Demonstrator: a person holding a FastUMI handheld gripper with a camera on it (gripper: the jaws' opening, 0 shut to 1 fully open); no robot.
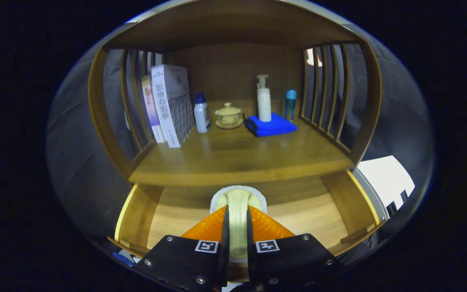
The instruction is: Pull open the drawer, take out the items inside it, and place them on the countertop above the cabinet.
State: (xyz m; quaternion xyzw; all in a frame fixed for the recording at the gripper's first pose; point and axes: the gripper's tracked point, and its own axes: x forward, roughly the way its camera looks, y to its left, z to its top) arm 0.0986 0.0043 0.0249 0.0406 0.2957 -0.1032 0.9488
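Observation:
The wooden drawer stands pulled open under the countertop of the cabinet. My gripper is over the drawer's inside, shut on the narrow cream handle of a brush-like item. Its rounded head has a pale speckled rim and pokes out just ahead of the fingertips, close under the countertop's front edge. Both fingers press on the handle from either side. The drawer's bare bottom shows around the fingers; what lies straight beneath them is hidden.
On the countertop stand upright boxes at the left, a white bottle with a blue cap, a lidded cup on a saucer, a pump bottle on a blue cloth and a blue bottle. Slatted side walls flank it; the front half is bare wood.

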